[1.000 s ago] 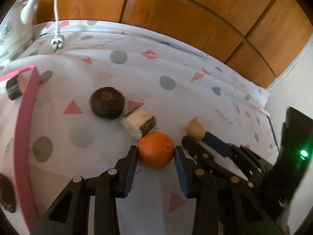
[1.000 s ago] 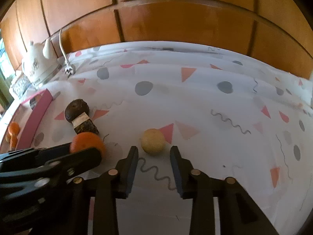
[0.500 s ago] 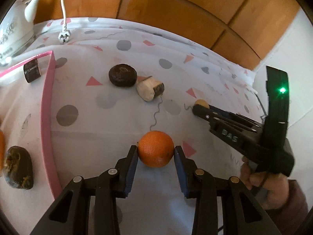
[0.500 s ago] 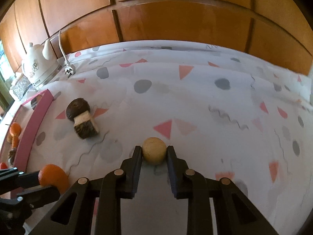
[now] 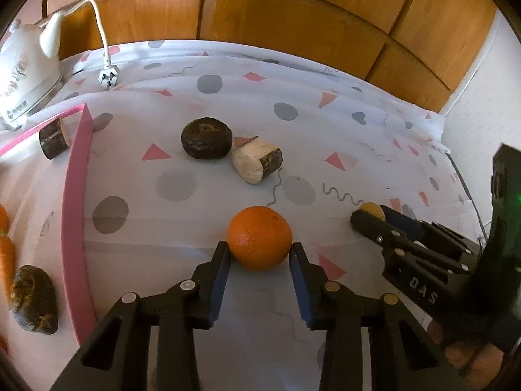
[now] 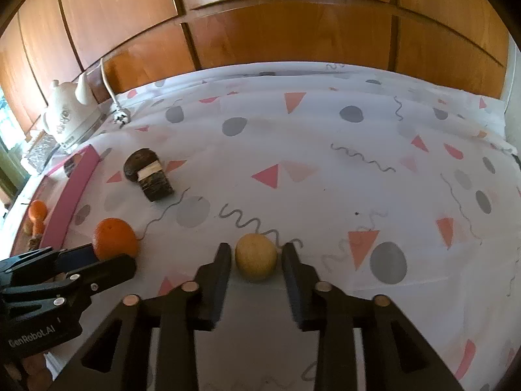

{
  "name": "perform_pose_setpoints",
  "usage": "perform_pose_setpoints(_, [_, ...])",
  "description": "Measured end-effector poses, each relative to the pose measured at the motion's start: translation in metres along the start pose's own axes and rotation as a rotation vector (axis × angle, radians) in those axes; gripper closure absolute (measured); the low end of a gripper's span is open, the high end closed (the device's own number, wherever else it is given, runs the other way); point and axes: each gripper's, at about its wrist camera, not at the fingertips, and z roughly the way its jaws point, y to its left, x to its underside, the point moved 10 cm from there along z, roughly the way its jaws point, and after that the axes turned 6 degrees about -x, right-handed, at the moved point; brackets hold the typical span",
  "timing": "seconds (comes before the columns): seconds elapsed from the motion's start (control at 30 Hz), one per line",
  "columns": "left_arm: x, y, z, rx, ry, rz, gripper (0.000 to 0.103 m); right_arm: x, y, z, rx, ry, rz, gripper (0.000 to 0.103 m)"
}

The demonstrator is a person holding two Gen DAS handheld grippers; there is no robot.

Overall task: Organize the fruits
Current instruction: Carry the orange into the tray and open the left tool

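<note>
Both grippers have drawn back toward the near side of the table since the earlier frame, each bringing its fruit along, so the two dark pieces now lie farther off. At far left a white kettle [image 5: 22,75] stands by the wall with its loose cord and plug [image 5: 109,78] on the cloth. Just near of it a pink tray [image 5: 76,195] holds a dark cut chunk at its far corner, a carrot [image 5: 6,254] at the left edge and a dark lumpy piece [image 5: 32,298] close to the near end. To the right of the tray, on the white tablecloth [image 5: 325,123] printed with grey dots, pink triangles and squiggles, sit a round dark fruit [image 5: 206,141] and, touching it, a cut piece [image 5: 257,164] with a pale face. Nearer, the left gripper [image 5: 259,255] pinches the orange [image 5: 259,242] between its blue pads, both sides in contact. Further right, the right gripper [image 6: 256,257] has the small yellow fruit [image 6: 256,255] between its fingers; its jaws are opening, and a thin gap shows on each side of the fruit, which rests on the cloth. Orange-brown wooden cabinet doors [image 6: 293,32] run along the far side of the table, and a pale wall closes the right.
</note>
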Motion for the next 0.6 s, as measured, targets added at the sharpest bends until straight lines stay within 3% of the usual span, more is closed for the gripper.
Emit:
perform_pose_setpoints(0.17, [0.004,0.0,-0.003,-0.022,-0.021,0.046,0.067,-0.003,0.001,0.005,0.032,-0.006,-0.008,0.07])
perform_pose_setpoints(0.27, [0.007,0.007,-0.007,-0.041,-0.027,0.038,0.067,-0.001,-0.001,0.005,0.065,-0.013,-0.015,0.075])
perform_pose_setpoints(0.6, [0.011,0.031,-0.046,-0.083,-0.075,-0.022,0.067,0.0,0.001,0.008,0.111,-0.01,-0.049,0.075])
